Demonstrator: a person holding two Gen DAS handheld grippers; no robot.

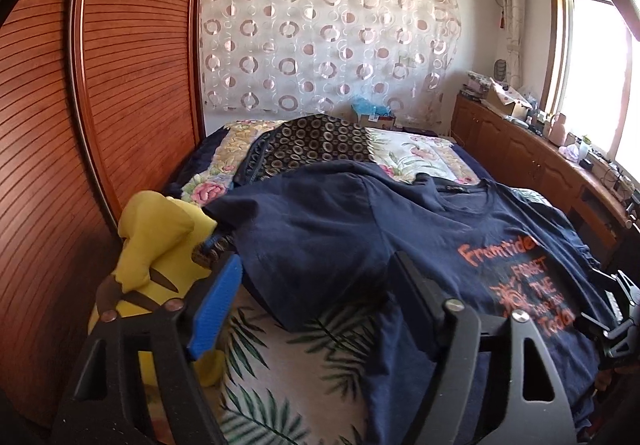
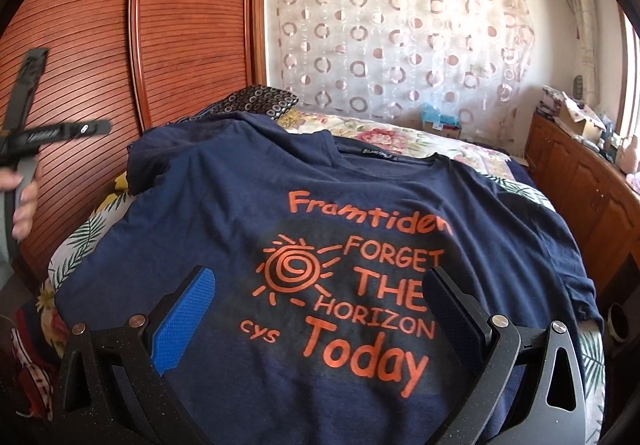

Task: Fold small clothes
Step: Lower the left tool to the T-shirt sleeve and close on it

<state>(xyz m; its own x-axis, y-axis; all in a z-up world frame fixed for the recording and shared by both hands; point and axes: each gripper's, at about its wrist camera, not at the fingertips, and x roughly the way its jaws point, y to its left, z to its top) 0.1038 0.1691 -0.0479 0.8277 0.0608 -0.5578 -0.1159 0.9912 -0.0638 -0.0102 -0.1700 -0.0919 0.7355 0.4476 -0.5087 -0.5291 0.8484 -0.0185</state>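
A navy T-shirt (image 2: 224, 213) with orange print lies face up on the bed, collar toward the far wall. My right gripper (image 2: 320, 273) hovers open over the printed chest, its fingers on either side of the lettering, nothing pinched. My left gripper (image 1: 318, 259) is at the shirt's left side. The shirt's sleeve (image 1: 320, 237) lies between its widely spread fingers. The blue pad (image 1: 216, 305) stands clear of the cloth, and the other finger (image 1: 416, 285) rests on the fabric. The right gripper (image 1: 616, 305) shows at the right edge of the left wrist view.
A yellow plush toy (image 1: 160, 245) sits by the left finger, against the wooden wardrobe doors (image 1: 132, 85). A dark ring-patterned garment (image 1: 312, 145) lies farther up the floral bedspread (image 1: 416, 153). Wooden cabinets (image 1: 520, 149) with clutter line the right side. A hand (image 2: 20, 197) holds a black handle at left.
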